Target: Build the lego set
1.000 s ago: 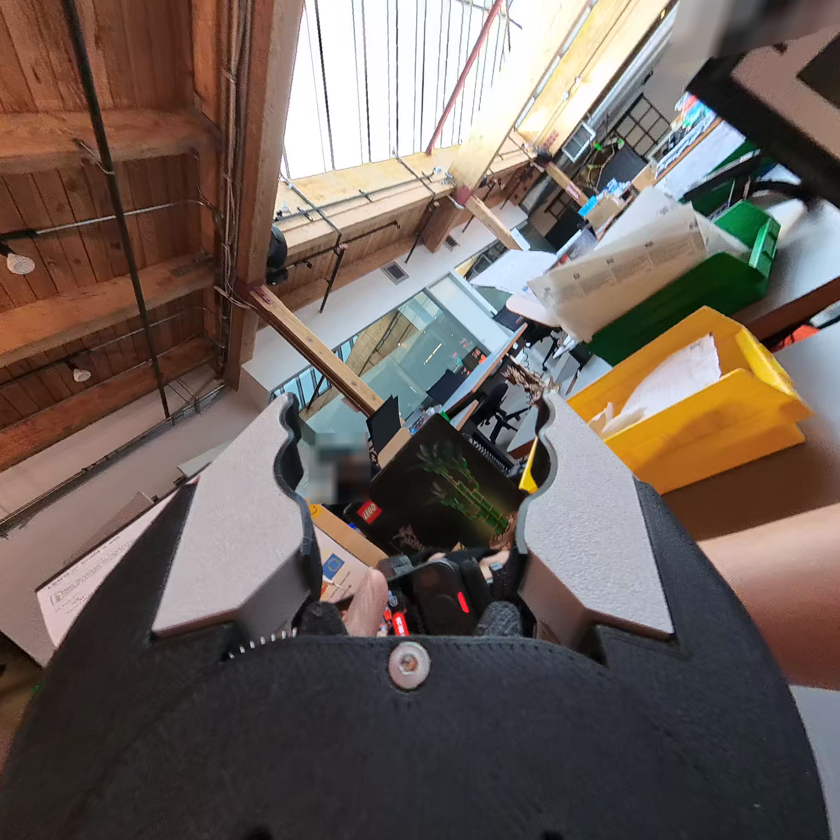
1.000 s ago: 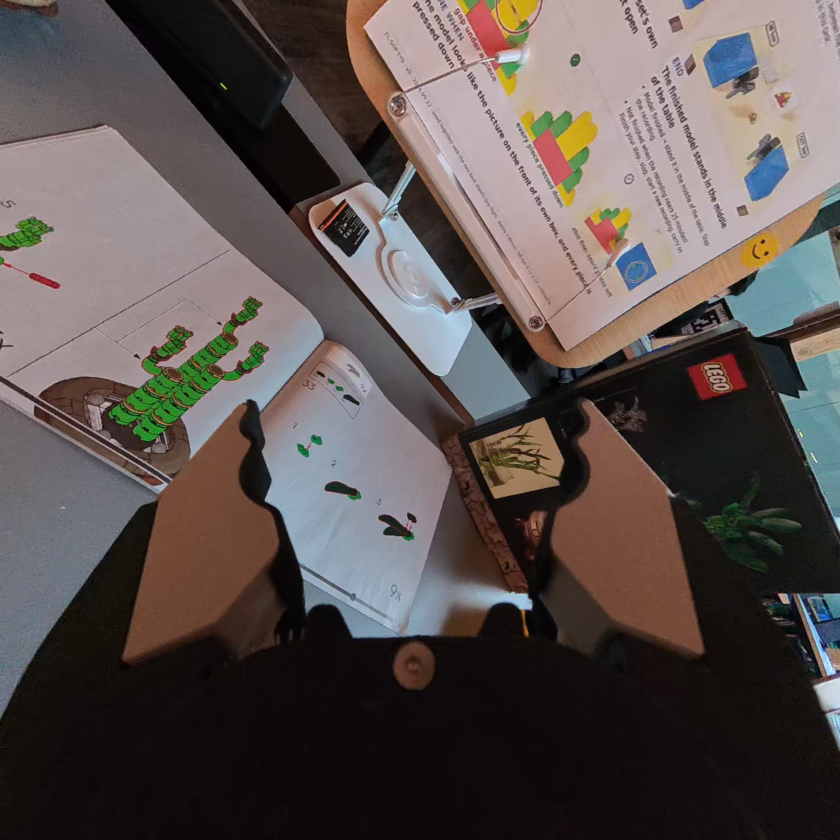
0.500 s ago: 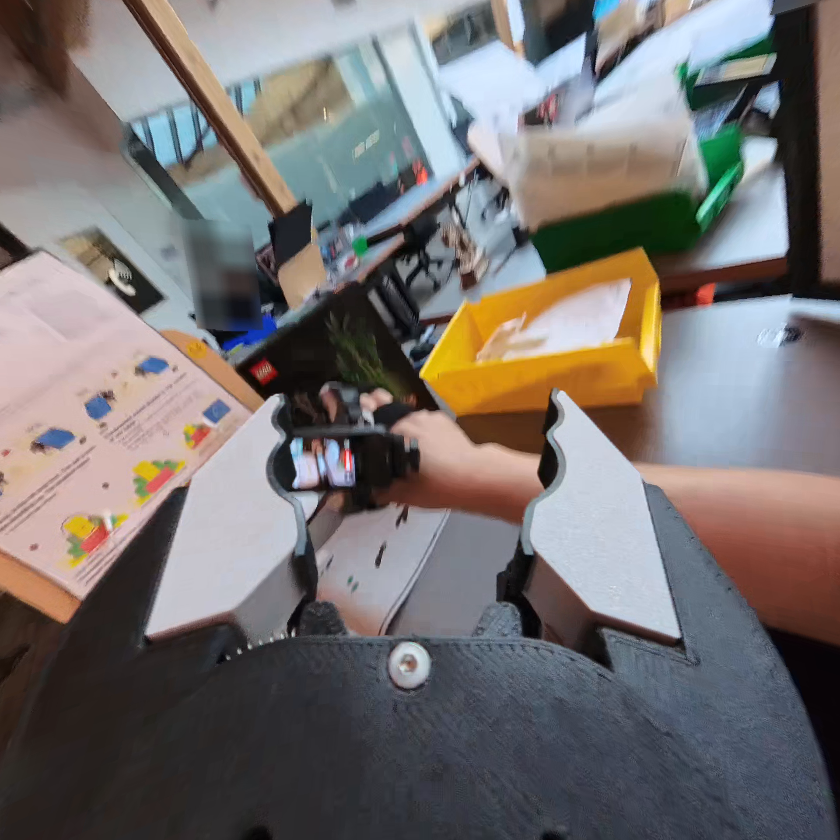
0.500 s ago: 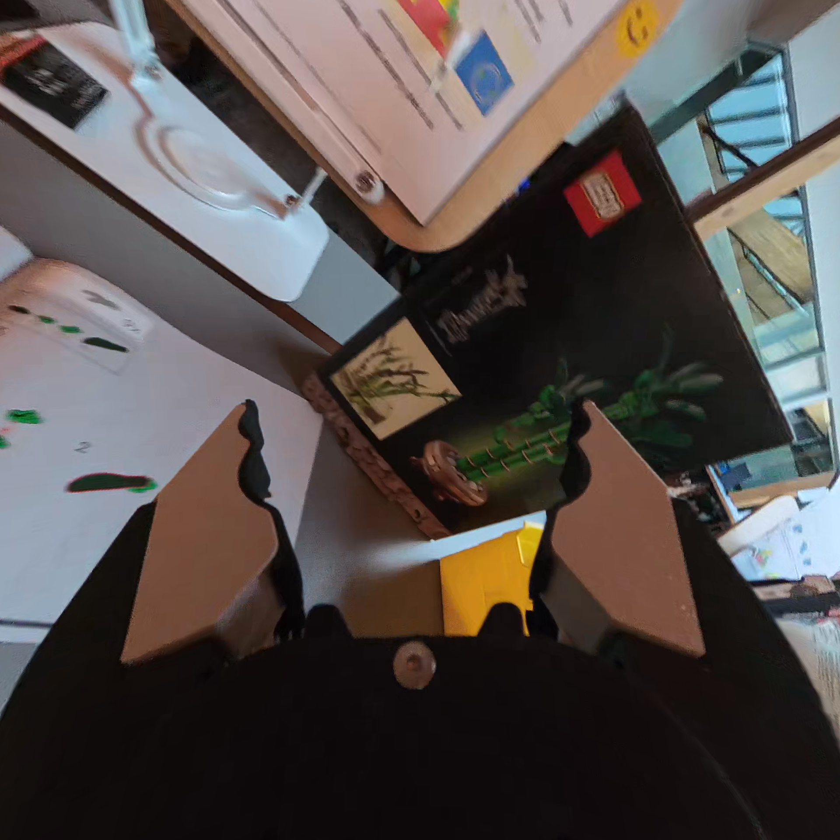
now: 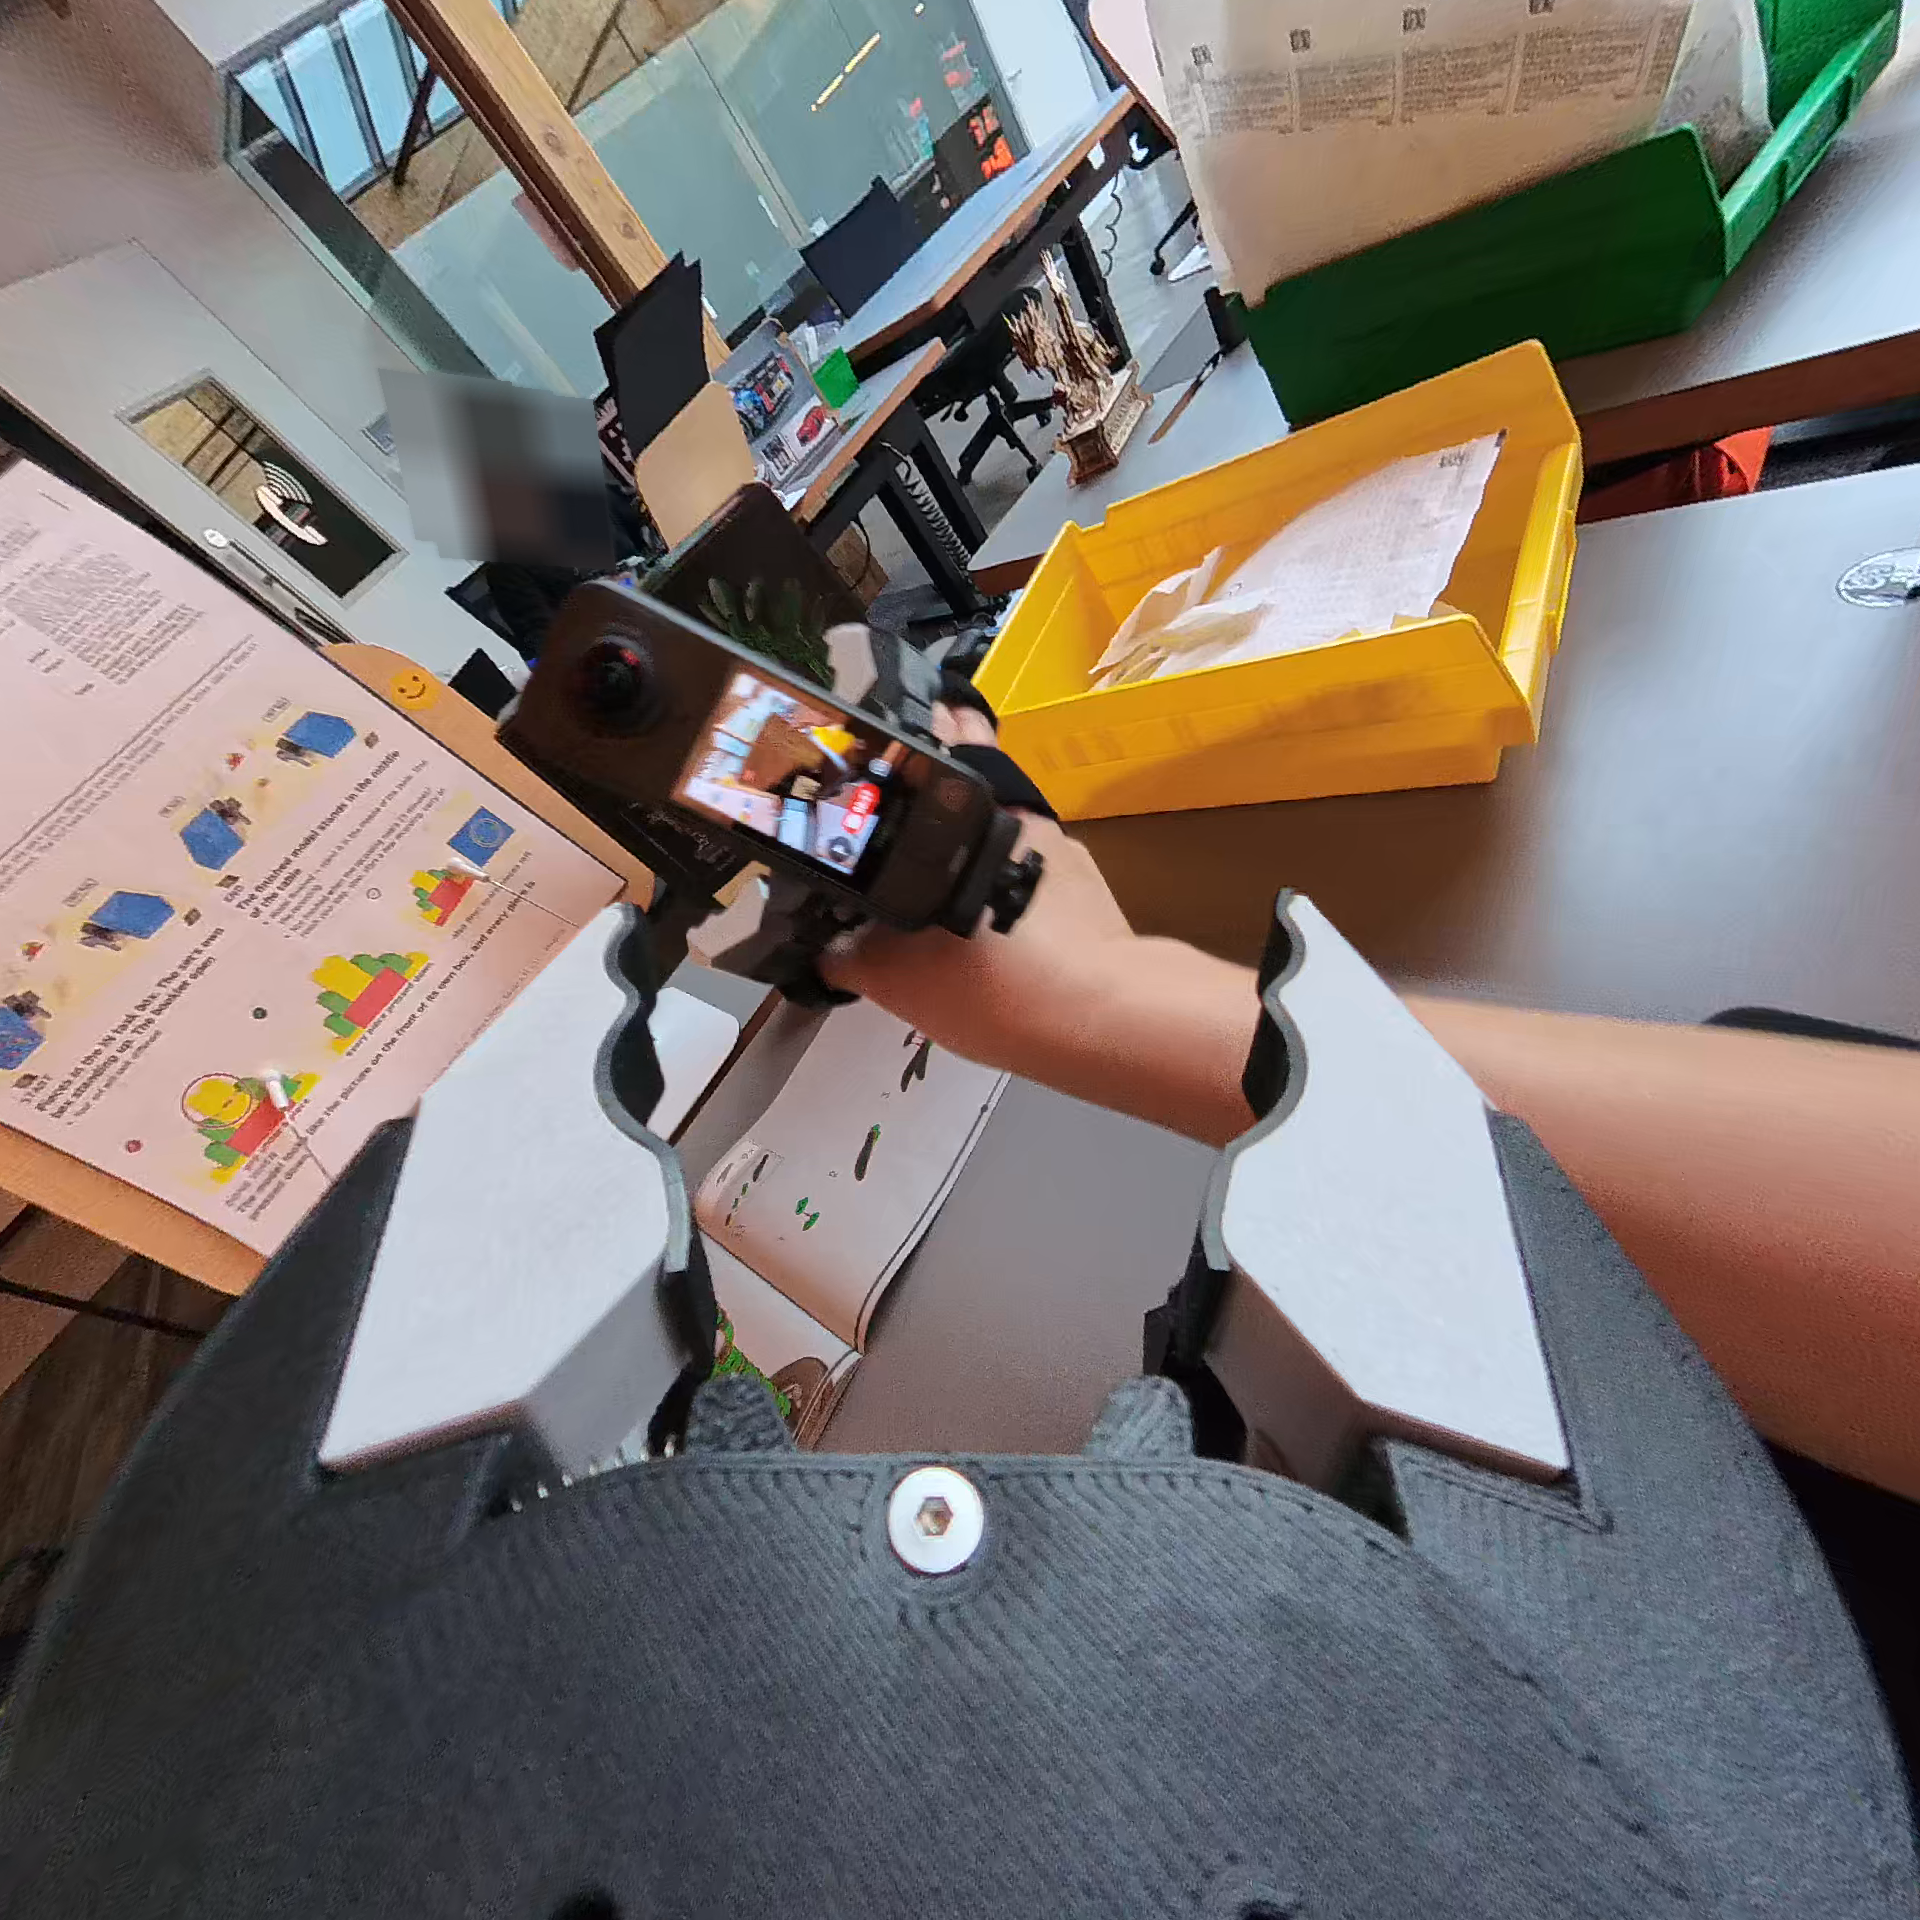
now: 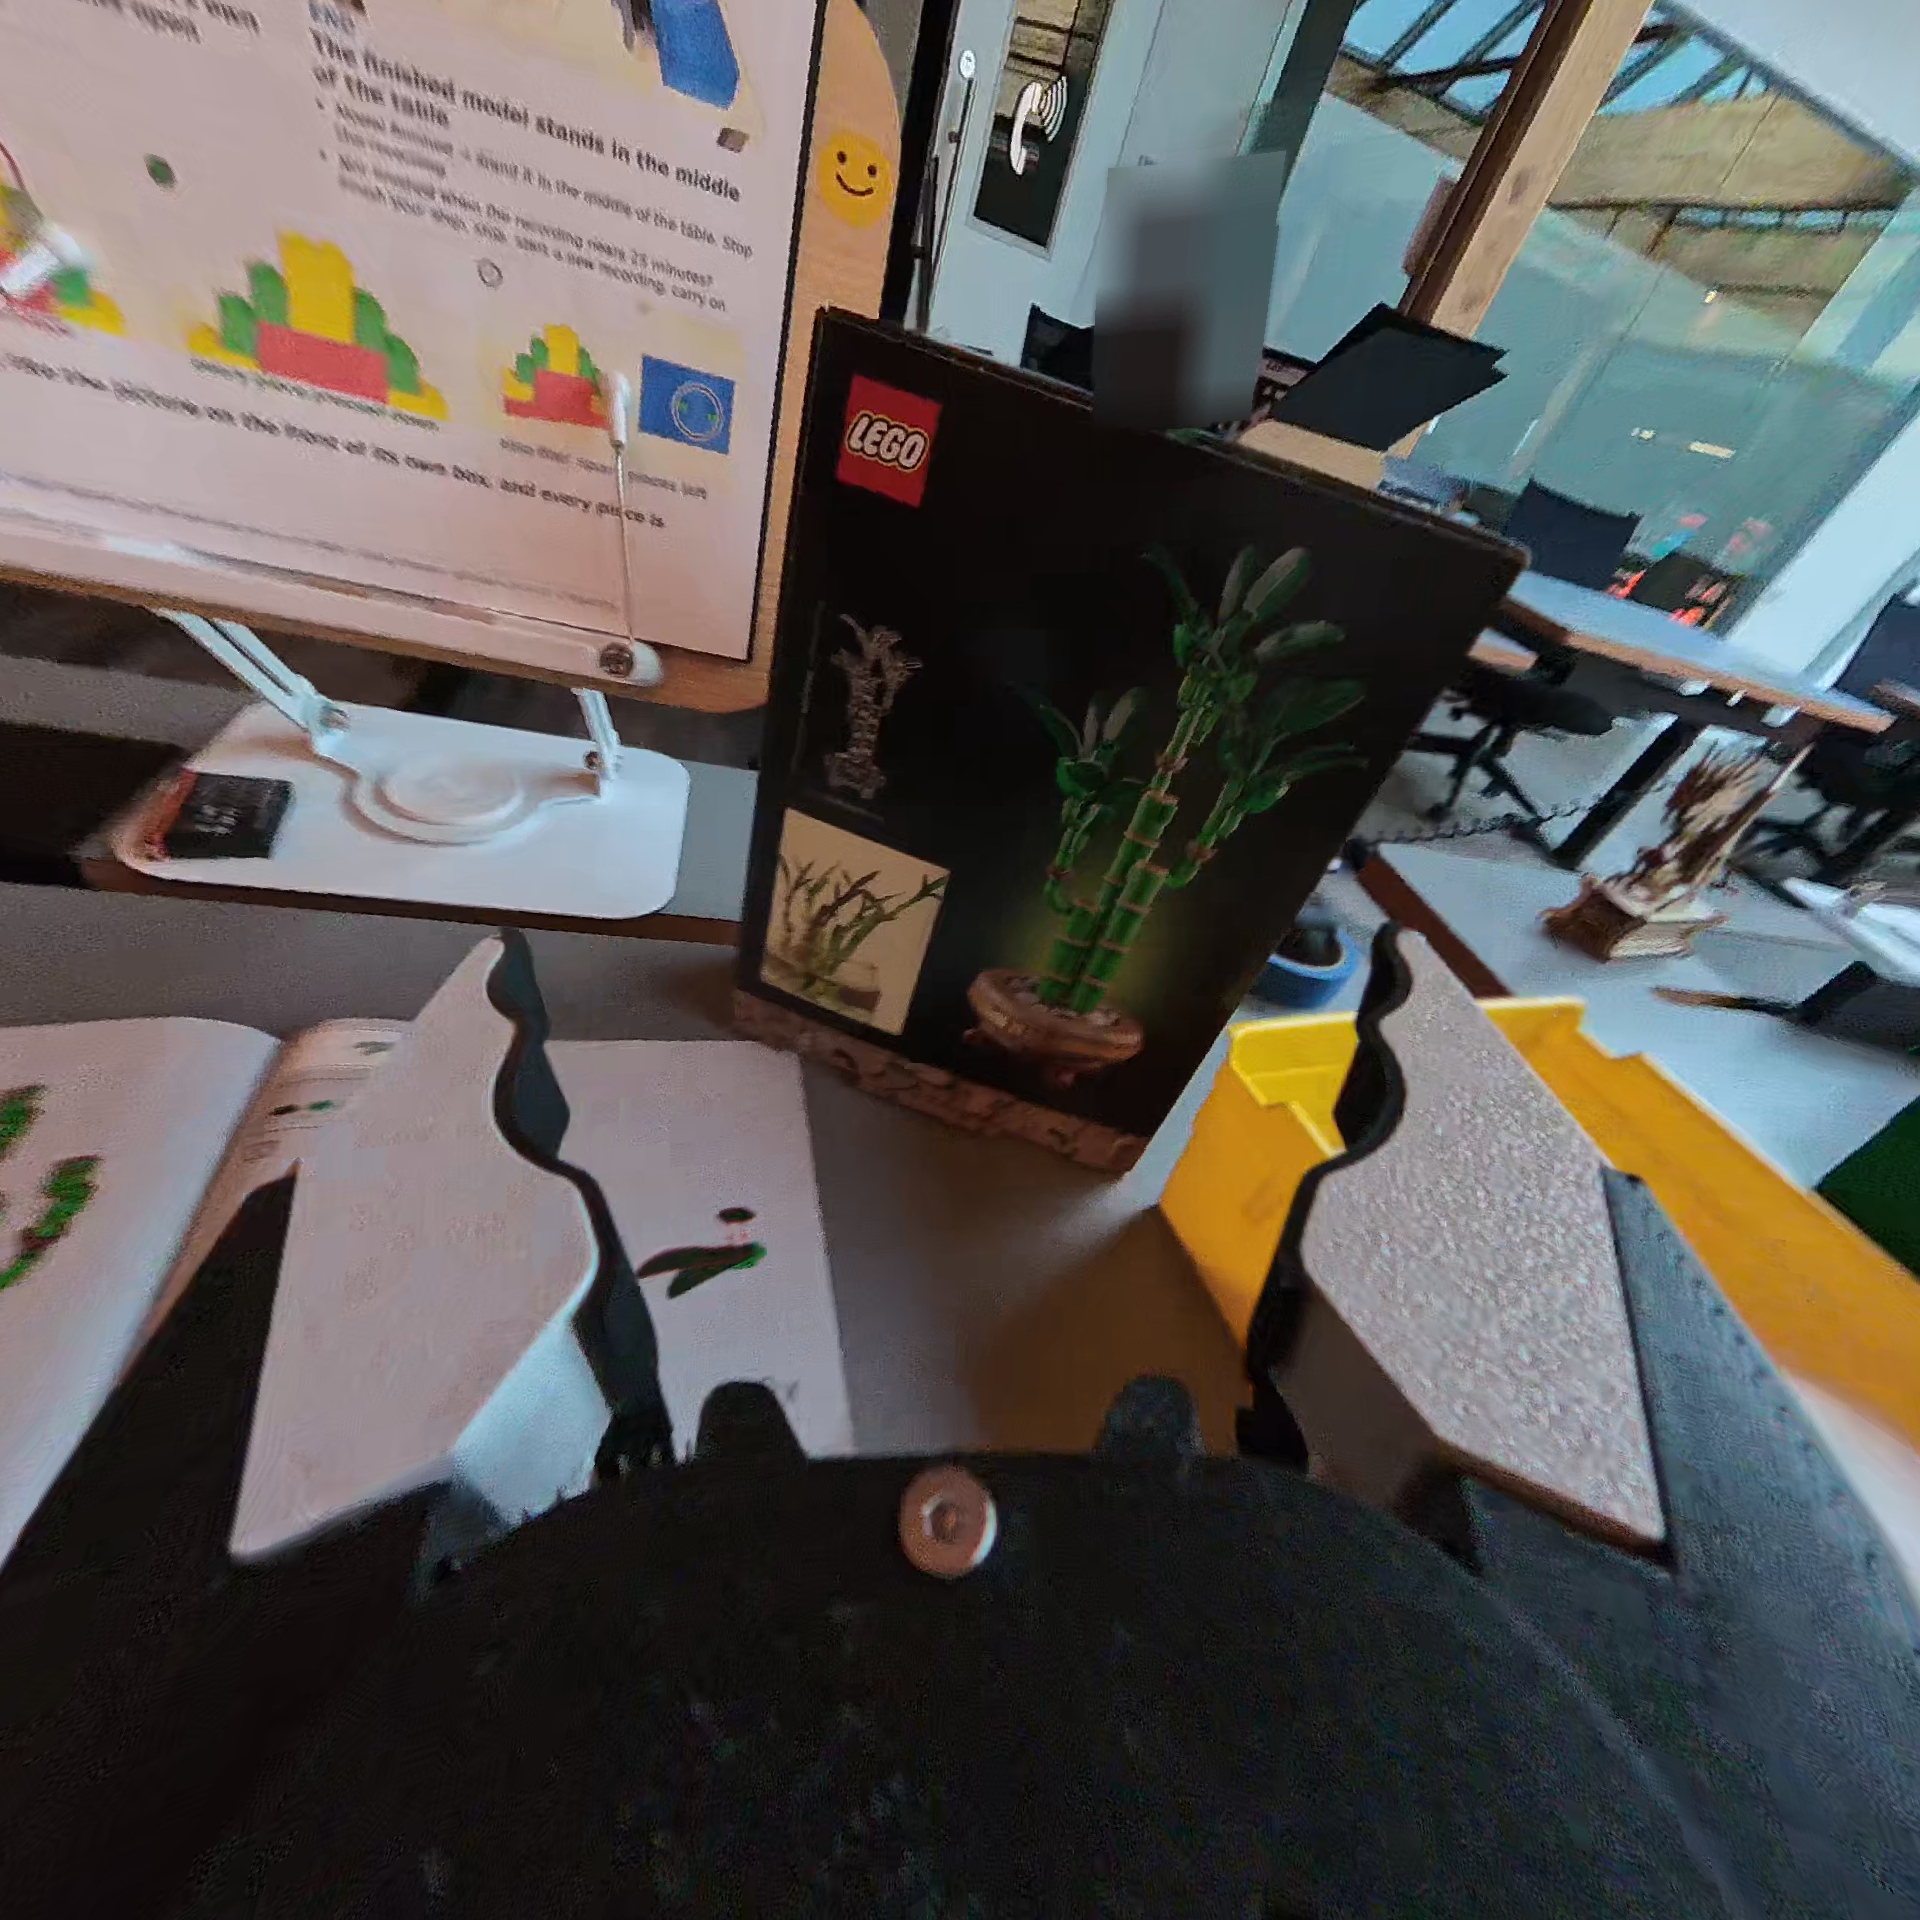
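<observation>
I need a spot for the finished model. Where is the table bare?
Bare grey table lies right of the yellow bin, and a narrower strip runs between the open booklet and the bin. Near the set box and stand it is crowded.

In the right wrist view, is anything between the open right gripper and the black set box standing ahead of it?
Nothing visible. The right gripper, empty, faces the set box across bare table. The open booklet lies to the left and the yellow bin to the right, both beside that line.
</observation>
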Tool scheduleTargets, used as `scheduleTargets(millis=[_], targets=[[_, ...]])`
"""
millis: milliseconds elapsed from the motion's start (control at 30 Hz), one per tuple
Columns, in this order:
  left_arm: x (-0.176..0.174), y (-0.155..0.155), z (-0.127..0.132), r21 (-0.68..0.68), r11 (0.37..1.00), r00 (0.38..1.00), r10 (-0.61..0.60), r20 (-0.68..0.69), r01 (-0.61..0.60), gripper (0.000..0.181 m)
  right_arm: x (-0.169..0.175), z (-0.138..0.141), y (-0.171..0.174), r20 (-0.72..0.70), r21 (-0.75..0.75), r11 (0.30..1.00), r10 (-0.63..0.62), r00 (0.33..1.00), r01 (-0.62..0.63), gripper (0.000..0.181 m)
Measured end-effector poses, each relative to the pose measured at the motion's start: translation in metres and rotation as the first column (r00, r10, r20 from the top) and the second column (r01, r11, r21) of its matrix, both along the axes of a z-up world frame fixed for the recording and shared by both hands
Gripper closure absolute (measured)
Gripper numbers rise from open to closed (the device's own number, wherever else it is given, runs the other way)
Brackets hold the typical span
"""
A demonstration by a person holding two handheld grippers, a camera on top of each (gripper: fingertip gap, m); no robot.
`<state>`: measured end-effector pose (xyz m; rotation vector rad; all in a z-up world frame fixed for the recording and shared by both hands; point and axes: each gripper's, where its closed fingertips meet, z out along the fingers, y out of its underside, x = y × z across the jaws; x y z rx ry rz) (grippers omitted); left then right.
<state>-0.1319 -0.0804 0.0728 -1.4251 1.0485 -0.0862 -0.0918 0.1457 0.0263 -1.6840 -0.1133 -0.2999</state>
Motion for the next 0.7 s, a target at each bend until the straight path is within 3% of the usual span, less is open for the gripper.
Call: scheduleTargets(millis=[100,300,700], targets=[[-0.004,-0.004,0.01,0.003,1.0,0.999,0.007,0.046,-0.007,0.065,-0.005,-0.005,-0.021,-0.132,0.027,1.0,-0.005,0.991,0.009,0.031],[-0.012,-0.013,0.024,-0.004,1.0,0.993,0.025,0.113,-0.025,0.067,0.001,-0.008,-0.039,-0.186,0.063,0.994,-0.079,0.979,0.092,0.031],[-0.008,-0.012,0.014,0.034,0.998,0.997,0.053,0.053,-0.054,0.066,0.007,-0.023,-0.036,-0.142,0.029,0.995,-0.094,0.985,0.099,0.031]])
